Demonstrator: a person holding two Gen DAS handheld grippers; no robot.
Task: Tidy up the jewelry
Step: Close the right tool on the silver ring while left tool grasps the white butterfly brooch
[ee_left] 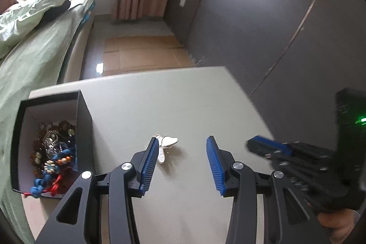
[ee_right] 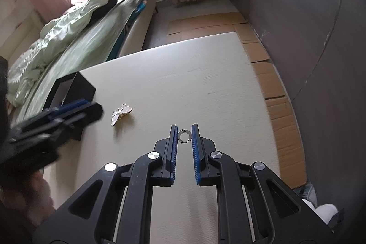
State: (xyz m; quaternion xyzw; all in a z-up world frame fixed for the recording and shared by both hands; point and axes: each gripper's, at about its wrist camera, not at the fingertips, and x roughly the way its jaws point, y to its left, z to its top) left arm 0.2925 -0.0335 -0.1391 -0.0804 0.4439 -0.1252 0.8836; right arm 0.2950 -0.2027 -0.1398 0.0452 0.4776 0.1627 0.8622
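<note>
**Inspector:** Right, report the left tongs first.

**Operator:** I have them angled down over the worktop, jaws standing about halfway apart and holding nothing. The white butterfly-shaped hair clip lies flat on the surface just inside the left pad, partly hidden by it. I judge I am lining up to straddle it, so the jaws are left wide enough to clear its wings.

**Inspector:** And the right tongs?

**Operator:** Nearly closed. The small silver ring, open-ended by the look of it, sits between the fingertips. A sliver of gap shows on either side, so I cannot tell whether the pads press on it or whether it lies loose on the worktop.

**Inspector:** Where does the jewelry go?

**Operator:** Into the black box at the left edge of the worktop, beside the bed. It stands open and already contains beaded bracelets in blue, red and brown. The clip lies near it; the ring is well apart, further right.

**Inspector:** Risks?

**Operator:** In my judgement the ring is thin and may slip or tilt out of so narrow a hold. The two tongs work close together, so I would keep them from crossing.
</note>
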